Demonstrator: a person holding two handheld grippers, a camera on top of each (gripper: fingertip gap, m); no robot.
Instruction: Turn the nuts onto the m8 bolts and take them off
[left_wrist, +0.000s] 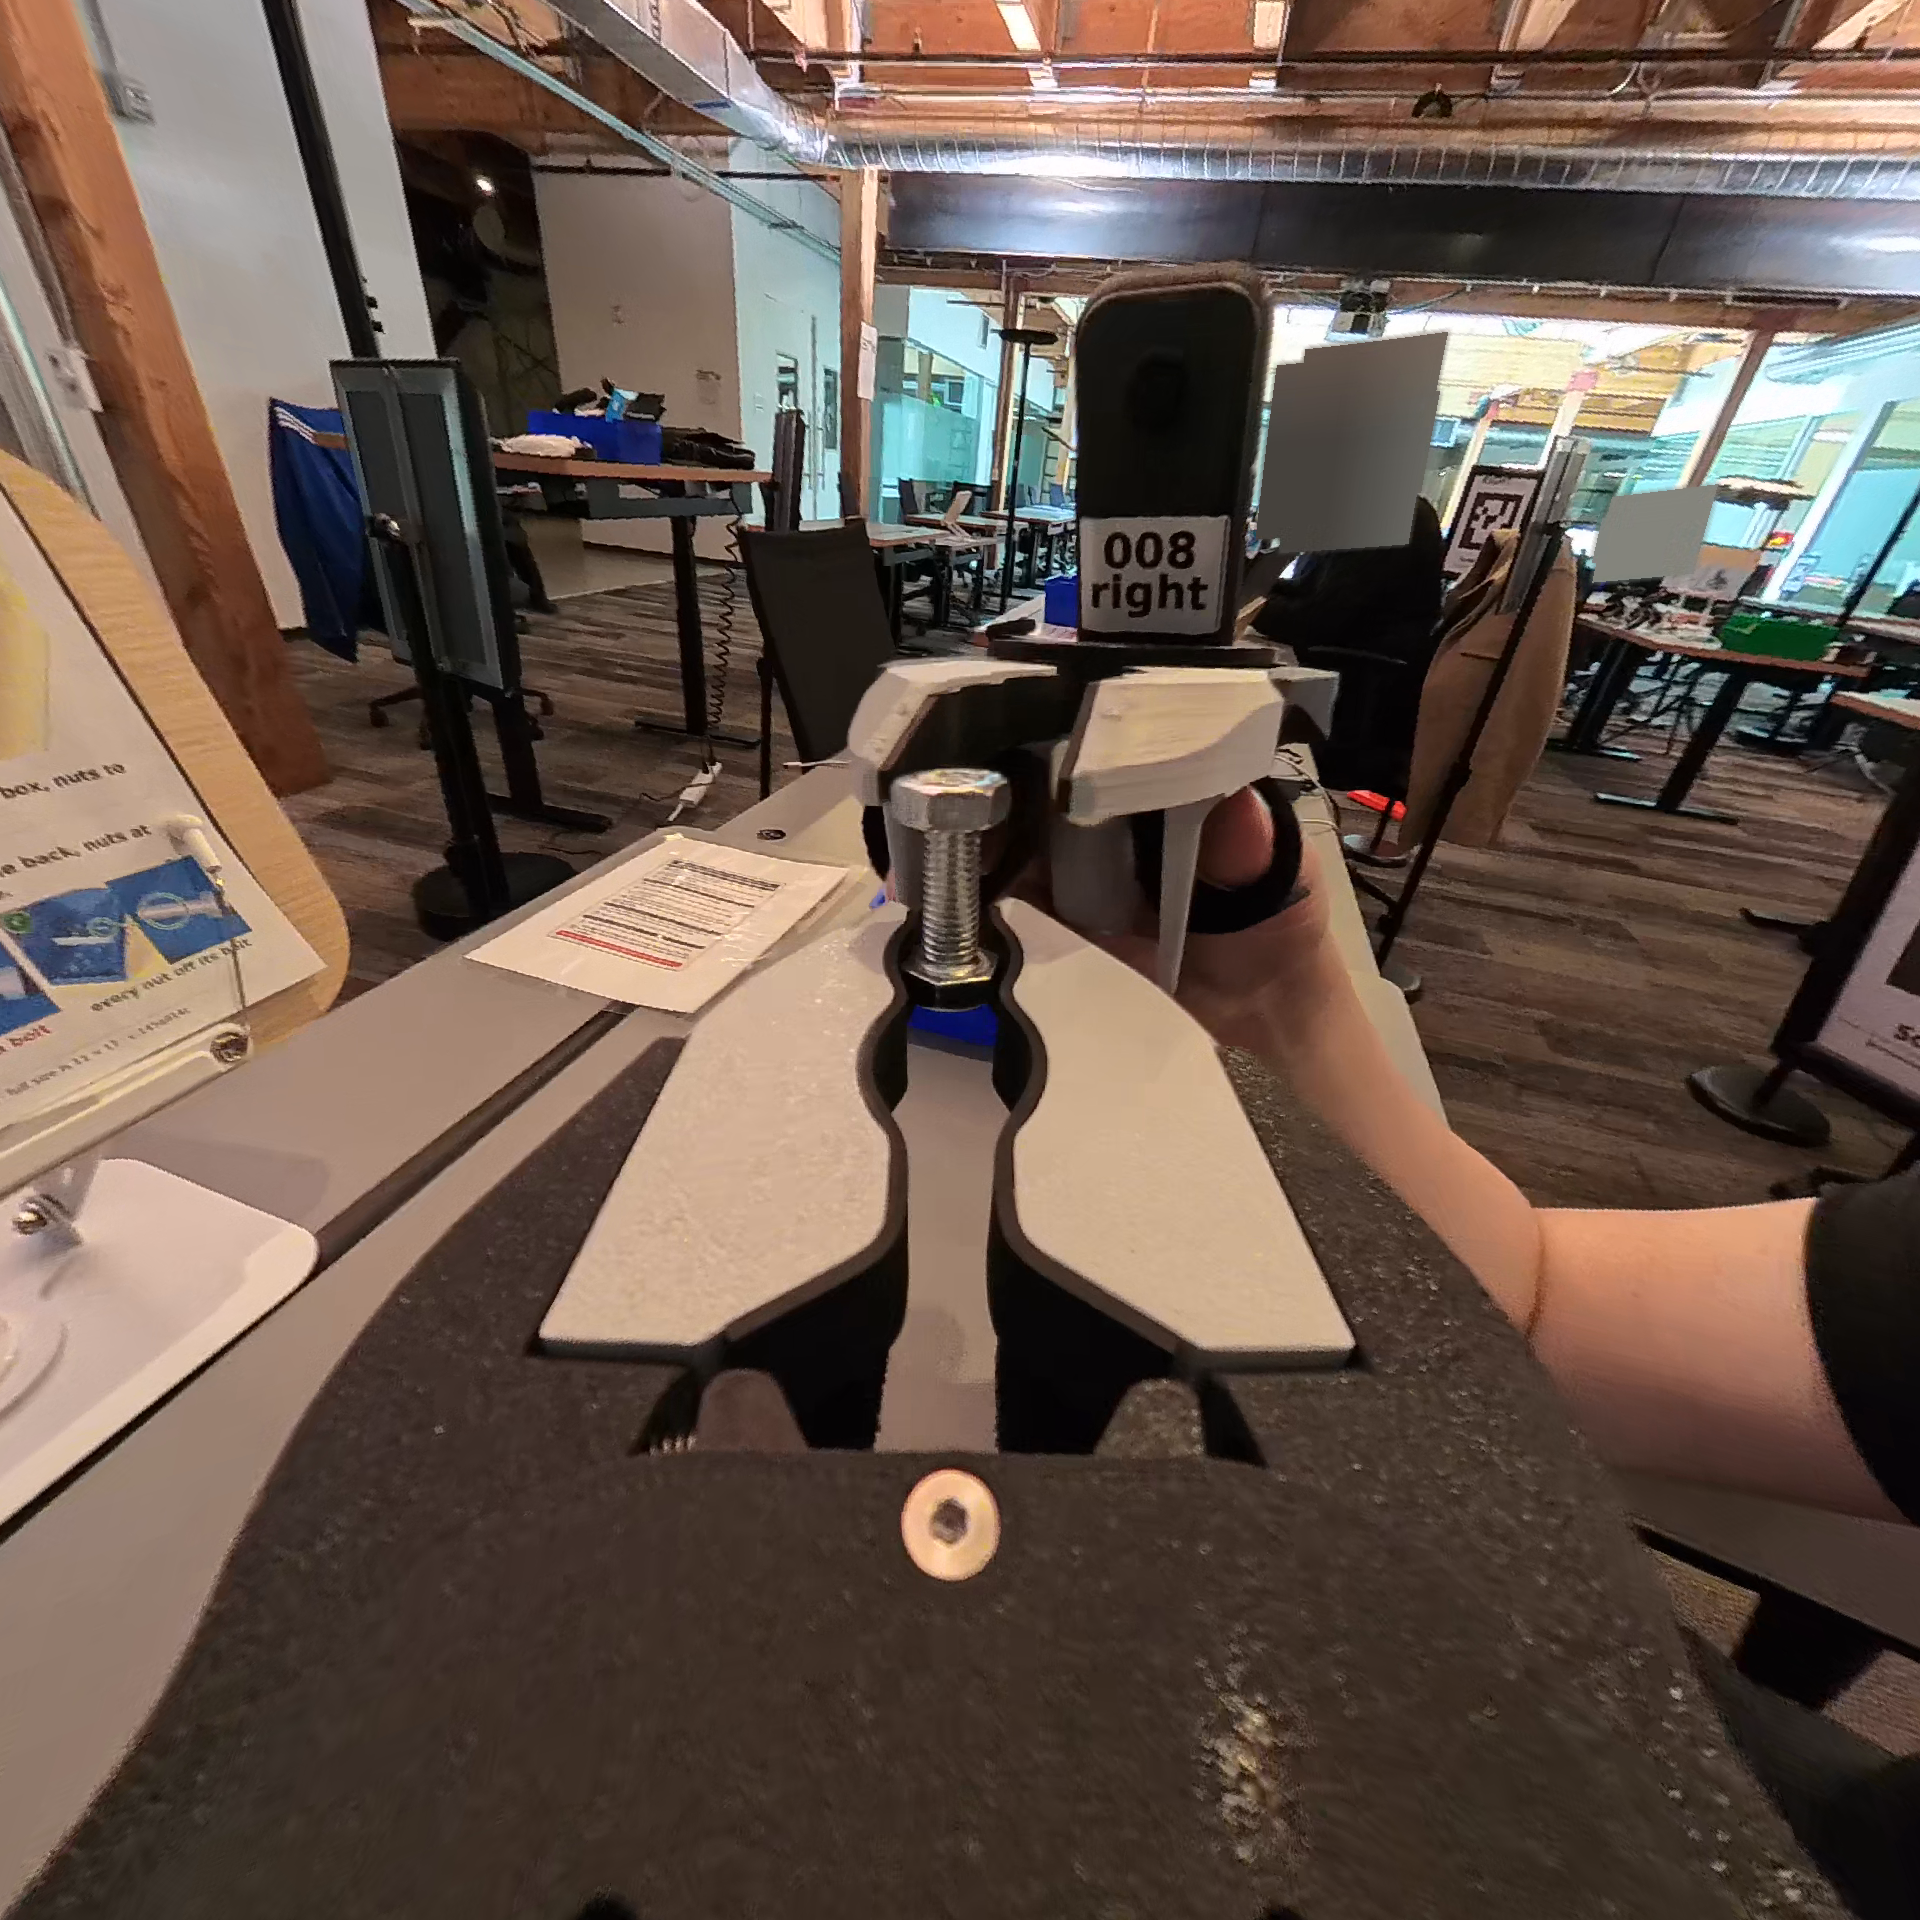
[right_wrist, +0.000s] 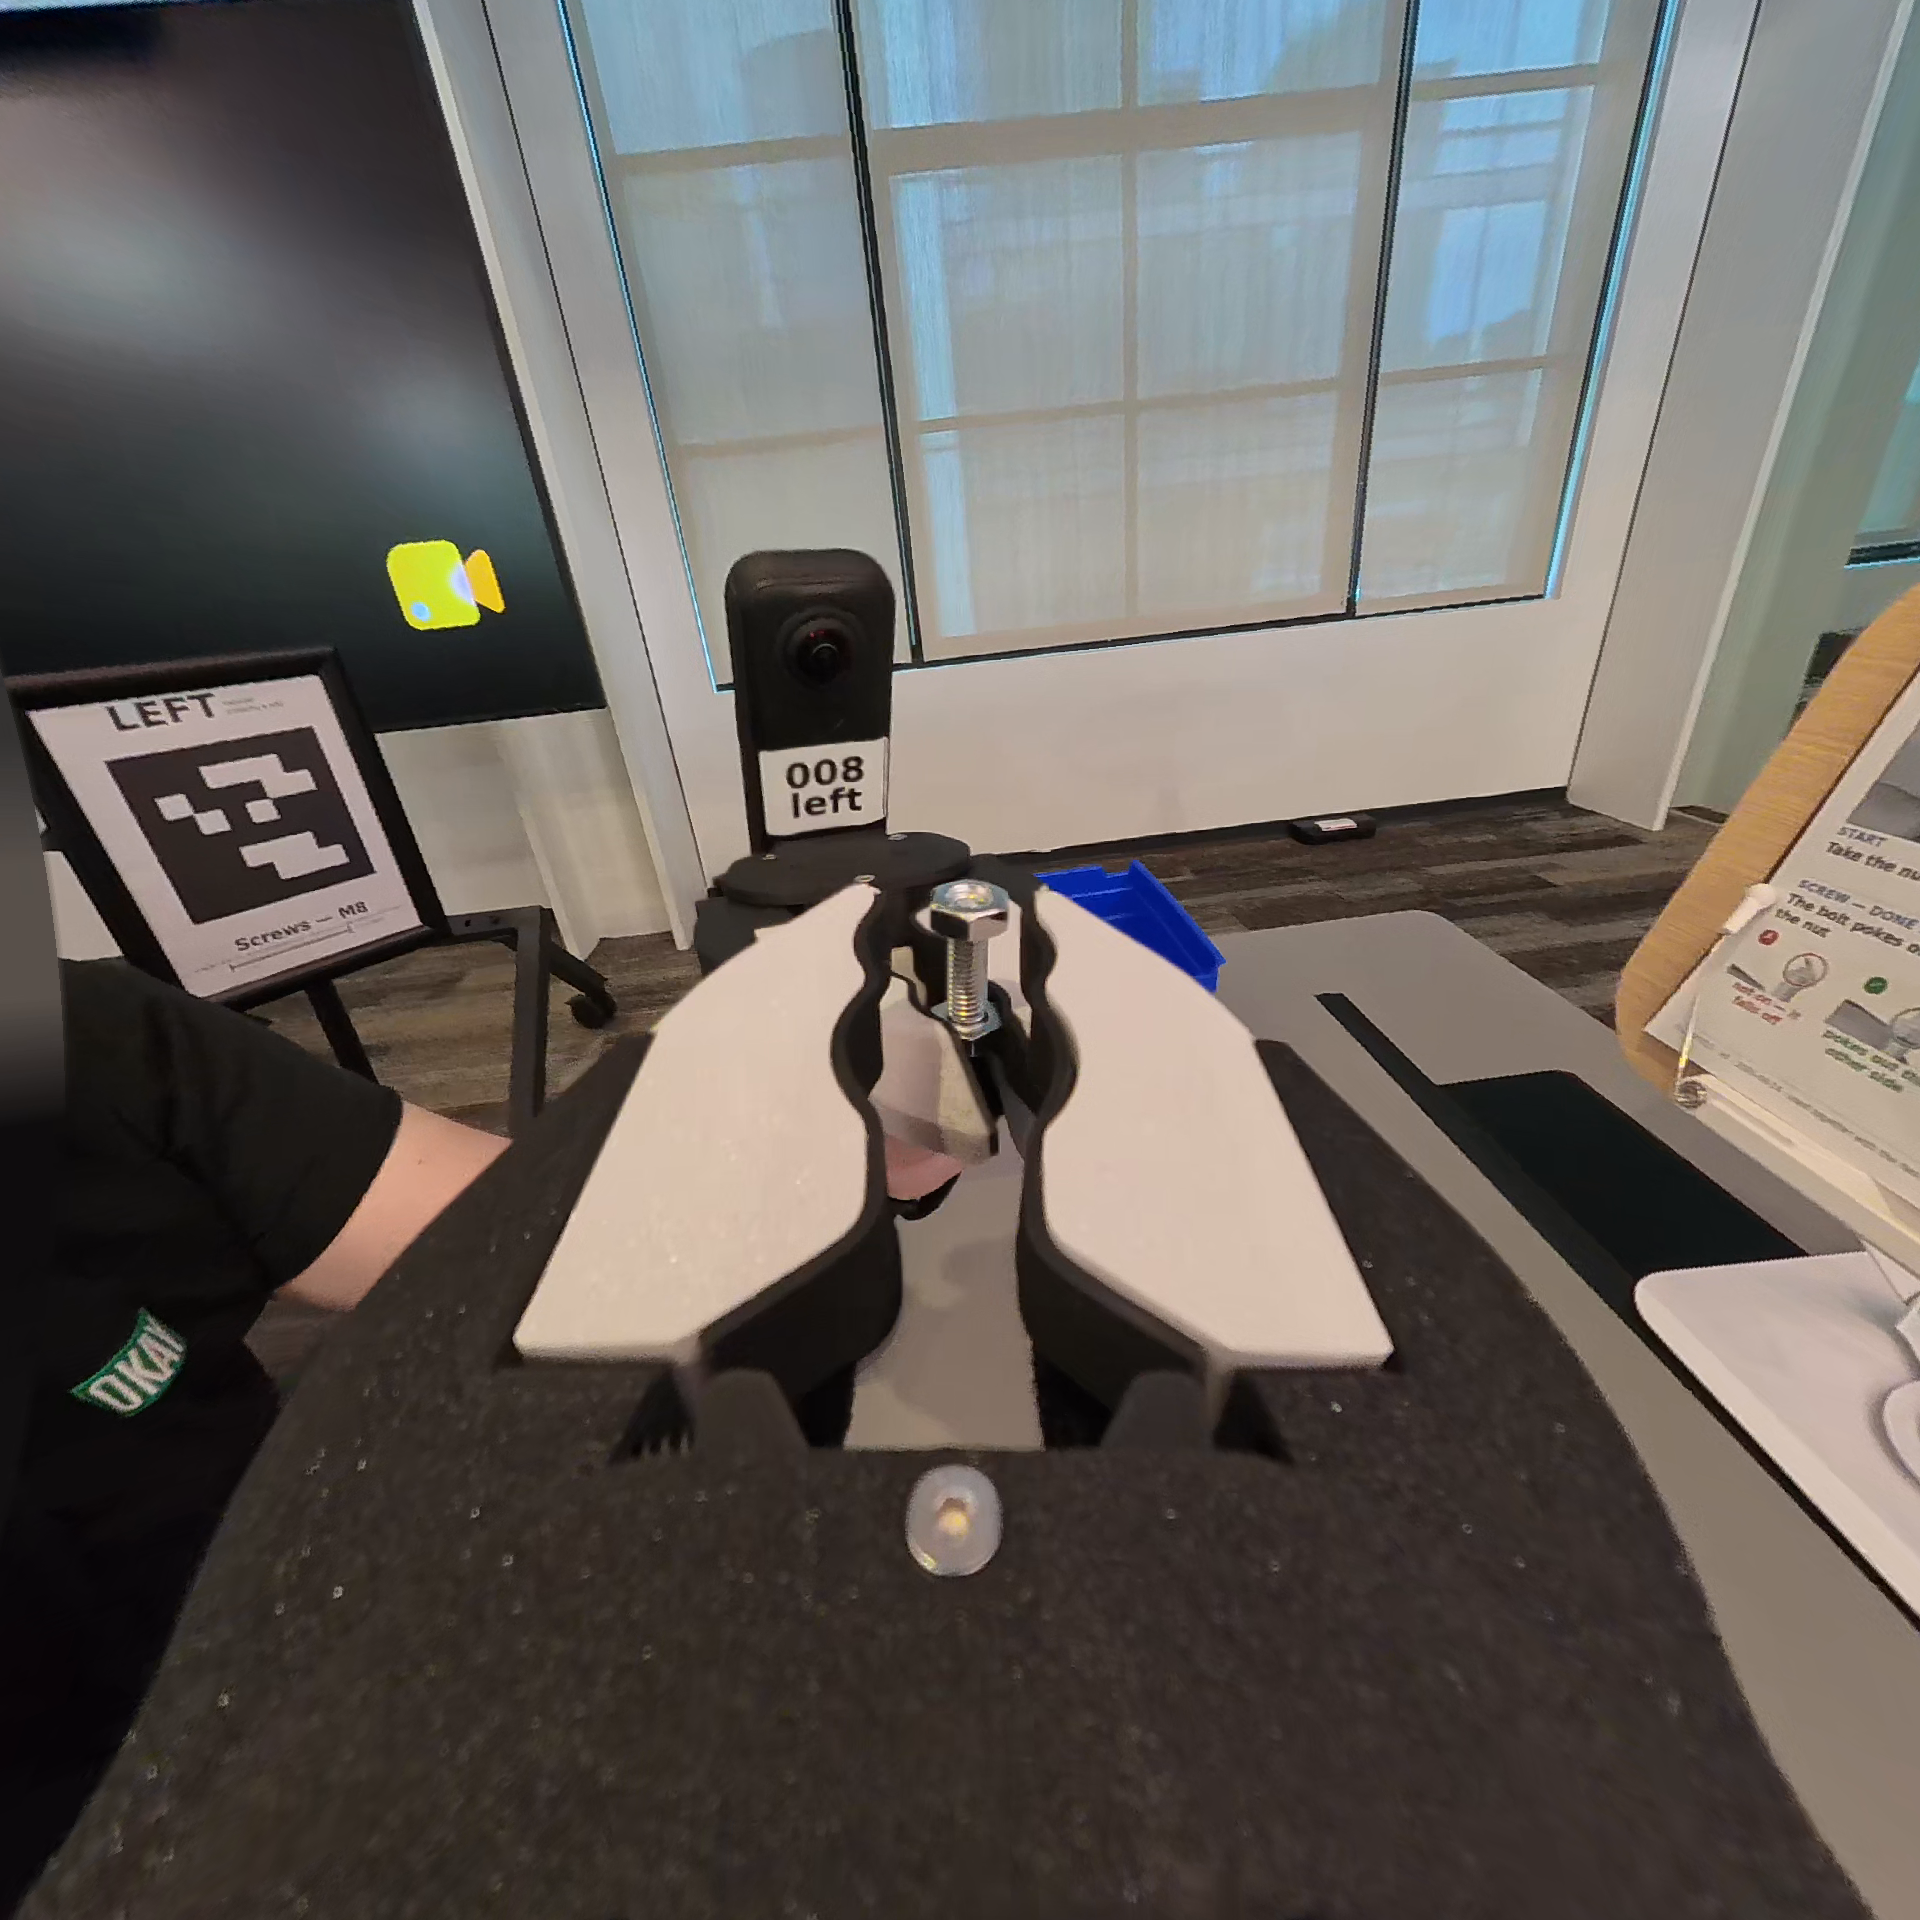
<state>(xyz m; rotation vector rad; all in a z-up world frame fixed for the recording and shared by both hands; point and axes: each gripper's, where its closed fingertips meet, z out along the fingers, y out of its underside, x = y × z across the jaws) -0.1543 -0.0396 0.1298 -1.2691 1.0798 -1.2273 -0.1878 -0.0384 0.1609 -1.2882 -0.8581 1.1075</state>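
Note:
A silver M8 bolt (left_wrist: 948, 883) stands upright, head up, with a nut (left_wrist: 945, 975) threaded on its lower end. My left gripper (left_wrist: 948, 971) is shut on the nut. My right gripper (left_wrist: 977, 774) faces it from the far side at the height of the bolt head. In the right wrist view the bolt (right_wrist: 966, 961) stands between my right gripper's (right_wrist: 961, 914) fingertips. Its jaws stand a little wider than the head, with a gap on the left side. The nut (right_wrist: 966, 1016) sits in the left gripper's grey fingers (right_wrist: 940, 1112) below.
A blue bin (left_wrist: 951, 1023) (right_wrist: 1132, 925) sits on the grey table (left_wrist: 468, 1049) under the bolt. A laminated sheet (left_wrist: 665, 914) lies beyond it. An instruction board on a wooden stand (left_wrist: 125, 904) (right_wrist: 1808, 935) stands on a white base (right_wrist: 1766, 1351) at the table's side. The gap from one gripper's tips to the other's is roughly 4 centimetres.

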